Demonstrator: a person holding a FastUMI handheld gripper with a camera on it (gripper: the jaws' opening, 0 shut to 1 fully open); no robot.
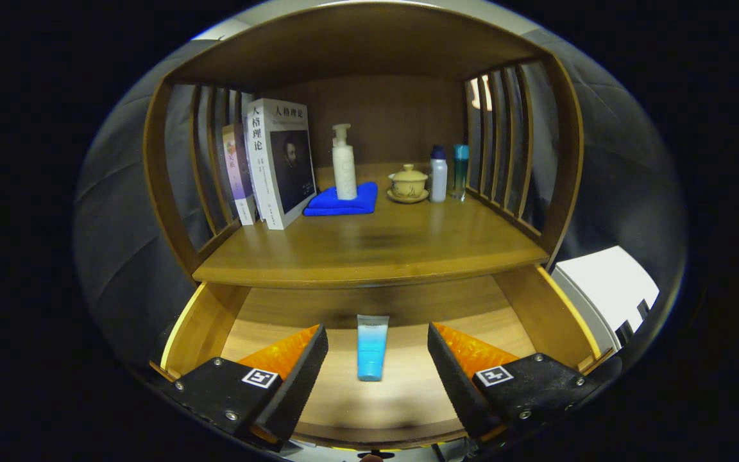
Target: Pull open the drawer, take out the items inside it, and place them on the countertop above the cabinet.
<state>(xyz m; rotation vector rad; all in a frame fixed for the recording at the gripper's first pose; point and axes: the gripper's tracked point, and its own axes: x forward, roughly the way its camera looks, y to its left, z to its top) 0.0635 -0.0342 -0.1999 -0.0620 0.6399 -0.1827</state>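
Your gripper (377,378) is spread wide open at the bottom of the frame, and it holds nothing. The drawer (199,321) is already pulled out. A small blue tube (372,347) lies flat on the drawer floor, low in the middle of the frame, between your two fingers and a bit ahead of them. Its cap end points toward you.

The tube looks light and soft, so it may squish. It also looks smooth and may slip. Take hold across its middle and squeeze gently. The countertop (382,247) is the wooden shelf just above, with bare room in front of the blue cloth (342,201).
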